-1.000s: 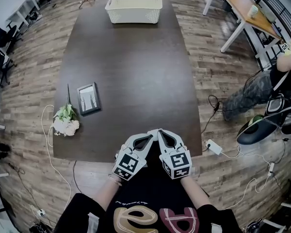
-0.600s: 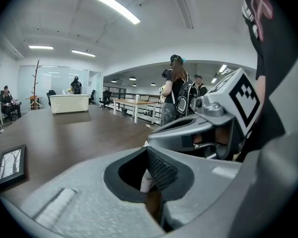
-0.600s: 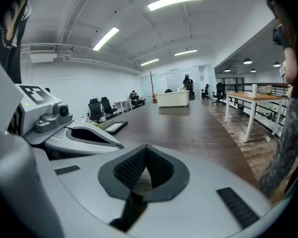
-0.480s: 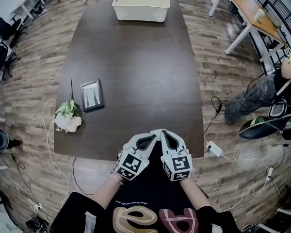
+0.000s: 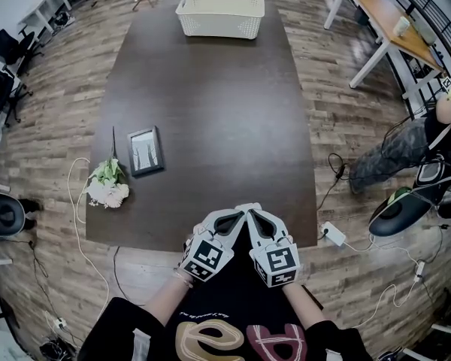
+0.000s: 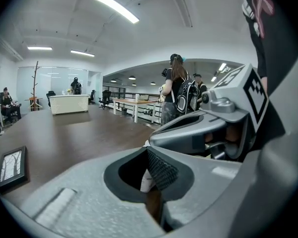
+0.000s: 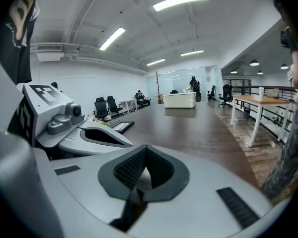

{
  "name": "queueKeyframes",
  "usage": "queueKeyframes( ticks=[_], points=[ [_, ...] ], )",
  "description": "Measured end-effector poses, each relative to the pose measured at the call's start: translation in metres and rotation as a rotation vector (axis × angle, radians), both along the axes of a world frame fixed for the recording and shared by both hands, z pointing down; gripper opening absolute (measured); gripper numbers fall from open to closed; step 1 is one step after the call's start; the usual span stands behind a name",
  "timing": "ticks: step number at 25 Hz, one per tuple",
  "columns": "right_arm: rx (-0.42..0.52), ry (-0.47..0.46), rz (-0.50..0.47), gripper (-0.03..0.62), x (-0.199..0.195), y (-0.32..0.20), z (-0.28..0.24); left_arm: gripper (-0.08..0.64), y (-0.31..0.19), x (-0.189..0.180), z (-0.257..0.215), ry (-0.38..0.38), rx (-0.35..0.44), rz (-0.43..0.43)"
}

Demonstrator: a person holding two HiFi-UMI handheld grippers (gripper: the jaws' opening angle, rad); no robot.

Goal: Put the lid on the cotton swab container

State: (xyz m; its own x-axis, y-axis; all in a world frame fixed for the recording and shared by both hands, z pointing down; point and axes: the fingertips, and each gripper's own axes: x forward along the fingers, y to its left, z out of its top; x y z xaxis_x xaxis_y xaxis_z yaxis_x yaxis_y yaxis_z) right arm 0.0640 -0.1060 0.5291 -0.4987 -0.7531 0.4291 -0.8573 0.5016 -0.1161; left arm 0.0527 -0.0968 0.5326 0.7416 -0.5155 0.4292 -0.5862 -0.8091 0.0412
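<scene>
**Both claws shut and empty at the near edge of the surface**

Head view: the left claw (image 5: 235,215) and the right claw (image 5: 253,212) sit side by side over the near edge of the dark surface (image 5: 210,111), with their tips close together. Each is pressed closed with nothing in it. A white basket (image 5: 220,12) stands at the far end, and what it holds is too small to tell. The cotton swab container and its lid cannot be made out in any view. A picture frame (image 5: 144,151) lies flat near the left edge, with a bunch of white flowers (image 5: 107,189) just beside it at the corner.

Left gripper view: the left claw's (image 6: 148,152) jaws meet, with no object between them. The right claw (image 6: 203,133) lies just beside it on the right. The picture frame is low at the left and the basket is far off.

Right gripper view: the right claw's (image 7: 145,150) jaws are together and empty. The left claw (image 7: 97,135) is close on the left, and the basket stands at the far end of the surface.
</scene>
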Motion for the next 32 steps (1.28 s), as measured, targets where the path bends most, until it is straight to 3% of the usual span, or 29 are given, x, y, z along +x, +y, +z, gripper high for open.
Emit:
queueKeyframes(
  ticks=[4, 10, 13, 25, 29, 32],
  points=[
    [-0.023, -0.006, 0.039, 0.007, -0.003, 0.003, 0.005, 0.006, 0.002, -0.002, -0.001, 0.012, -0.005, 0.006],
    [0.07, -0.03, 0.11, 0.006, -0.001, 0.004, 0.005, 0.006, 0.001, -0.002, 0.0, 0.014, 0.003, 0.022],
    [0.053, -0.06, 0.11, 0.006, 0.0, 0.003, 0.006, 0.006, 0.001, -0.001, 0.001, 0.017, -0.006, 0.03],
    [0.033, -0.017, 0.123, 0.008, -0.001, 0.002, 0.007, 0.006, 0.0, -0.002, 0.001, 0.038, -0.008, 0.031],
    [0.026, -0.053, 0.135, 0.008, 0.002, 0.003, 0.003, 0.006, 0.0, -0.002, -0.001, 0.051, -0.017, 0.024],
    [0.057, -0.095, 0.165, 0.008, 0.008, 0.007, -0.01, 0.006, -0.003, -0.009, -0.011, 0.101, -0.018, -0.008]
  ],
)
